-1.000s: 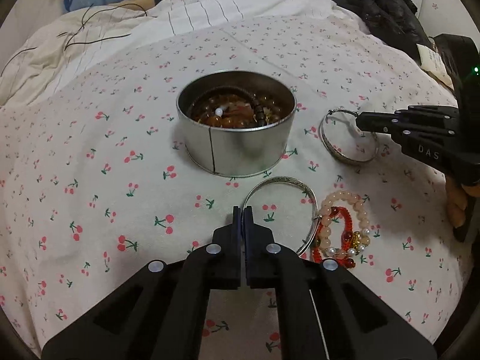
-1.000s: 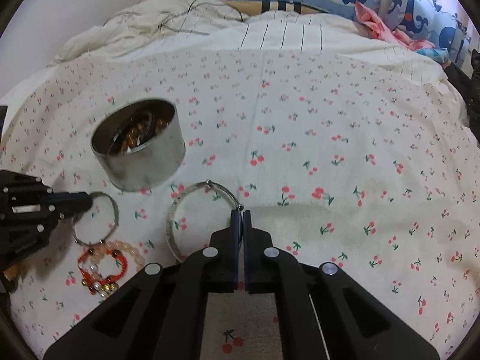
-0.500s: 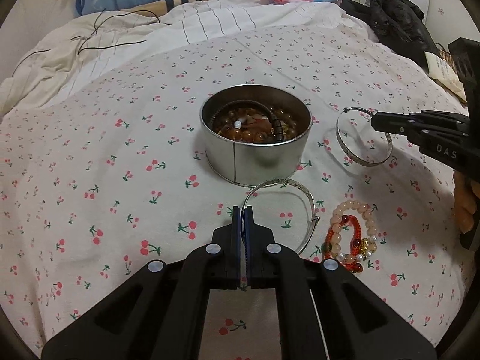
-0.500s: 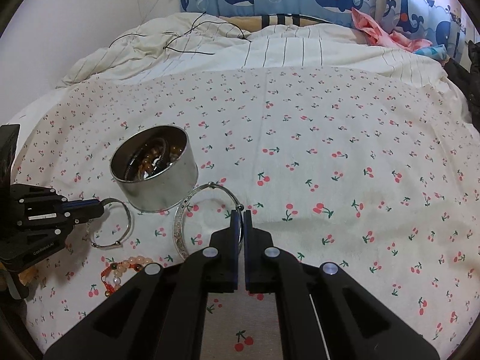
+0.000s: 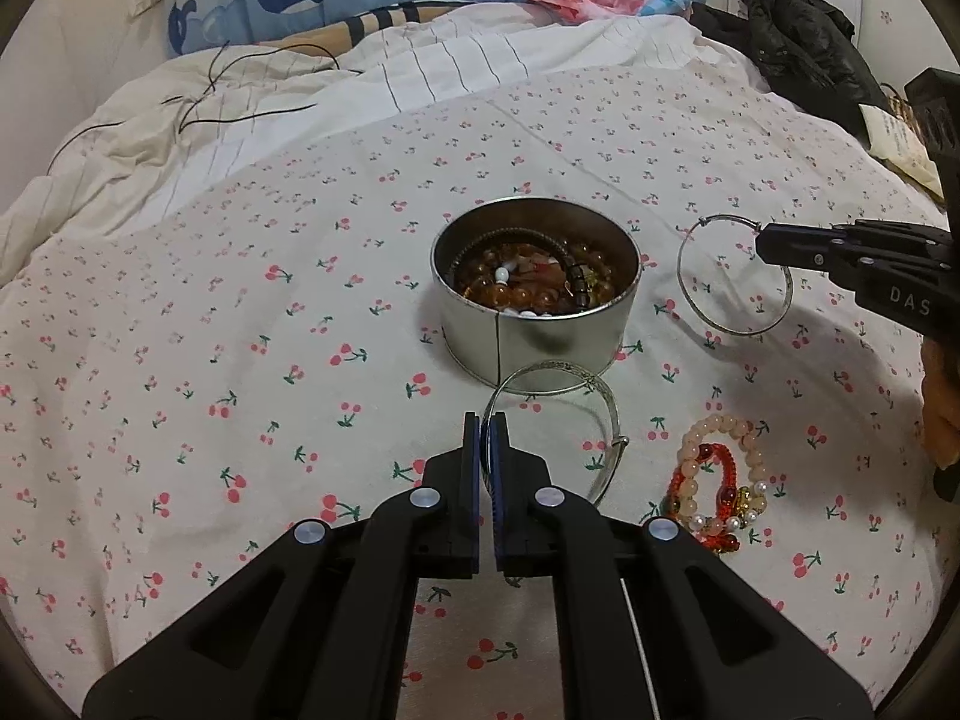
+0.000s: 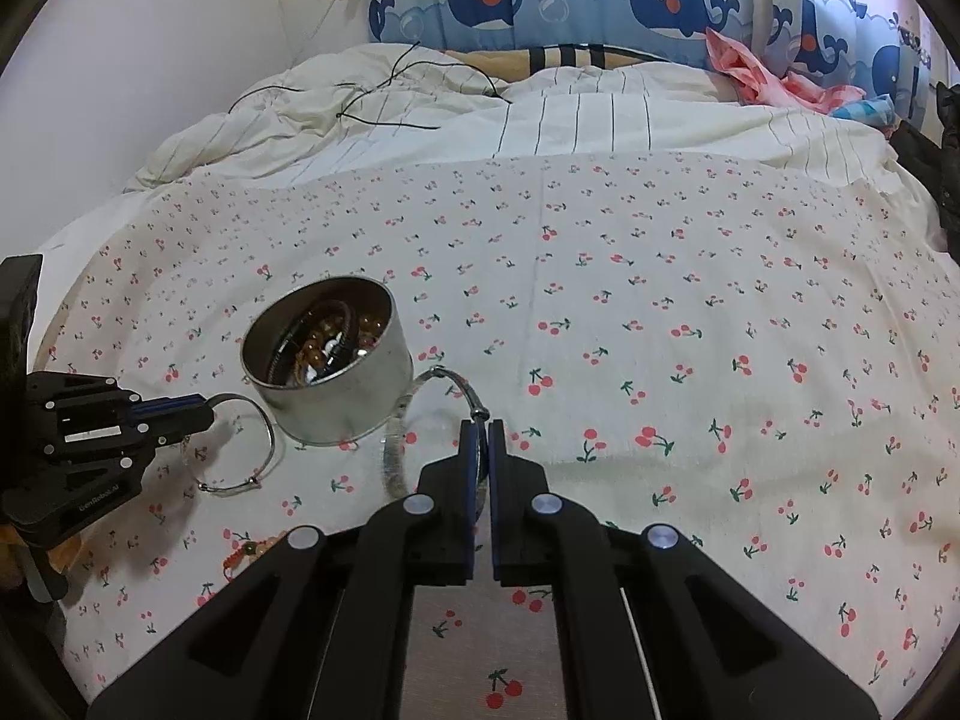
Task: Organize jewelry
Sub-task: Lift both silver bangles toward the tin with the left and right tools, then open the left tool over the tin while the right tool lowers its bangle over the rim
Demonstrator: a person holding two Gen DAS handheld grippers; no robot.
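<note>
Lifting since a second ago, your left gripper (image 5: 485, 420) at lower centre of the left wrist view stays clamped on the silver bangle (image 5: 600, 396), now raised just before the tin (image 5: 540, 342). The beaded bracelets (image 5: 720, 480) still lie on the bed (image 5: 240, 360) at lower right.

In the right wrist view, your right gripper (image 6: 482, 429) pinches the thin hoop (image 6: 393, 456) beside the tin. Both pieces look ready to drop in.

a bed (image 5: 180, 324) spread with a cherry-print sheet (image 6: 660, 312) carries a round metal tin (image 5: 540, 336) of beads, with a cluster of bead bracelets (image 5: 717, 483) lying near it. a striped white duvet (image 6: 600, 120) is bunched at the far end, a thin black cable (image 6: 384, 96) across it, and a black jacket (image 5: 798, 54) lies at one corner.
</note>
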